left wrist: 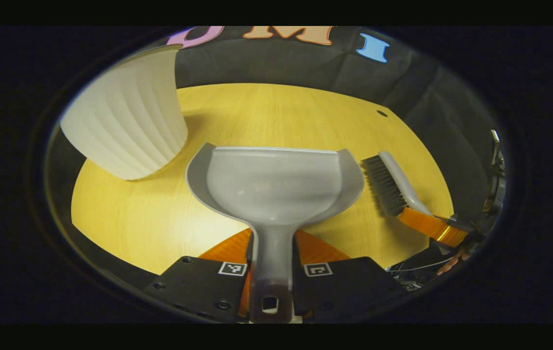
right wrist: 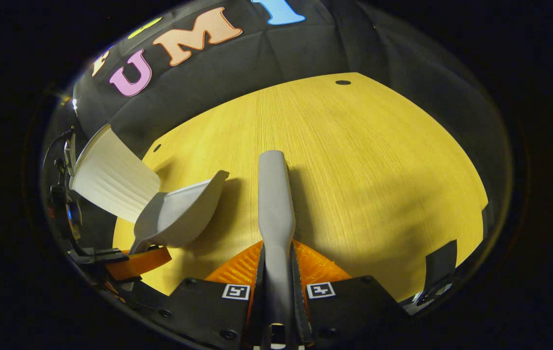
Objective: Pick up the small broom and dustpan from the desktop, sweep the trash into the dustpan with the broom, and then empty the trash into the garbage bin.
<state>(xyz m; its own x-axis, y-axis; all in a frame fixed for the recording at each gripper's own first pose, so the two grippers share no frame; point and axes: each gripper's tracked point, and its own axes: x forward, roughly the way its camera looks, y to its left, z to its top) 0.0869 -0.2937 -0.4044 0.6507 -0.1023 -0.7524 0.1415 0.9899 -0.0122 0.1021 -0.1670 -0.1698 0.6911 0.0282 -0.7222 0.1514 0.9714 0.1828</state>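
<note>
1. The left gripper [left wrist: 272,265] has its jaws clamped on the handle of the grey dustpan [left wrist: 275,184]; the handle runs straight back between the two jaws.
2. Ahead of those jaws the dustpan's scoop is empty, its open lip facing away over the yellow wooden tabletop [left wrist: 276,114].
3. Ahead and to the left of the left jaws stands the white ribbed garbage bin [left wrist: 128,119], just beside the scoop's left wall.
4. The right gripper [right wrist: 276,284] has its jaws clamped on the handle of the small broom [right wrist: 274,204], which points straight forward from between the jaws, above the tabletop.
5. In the left gripper view the broom's dark bristles [left wrist: 384,184] face the dustpan, near its right wall; whether they touch it I cannot tell.
</note>
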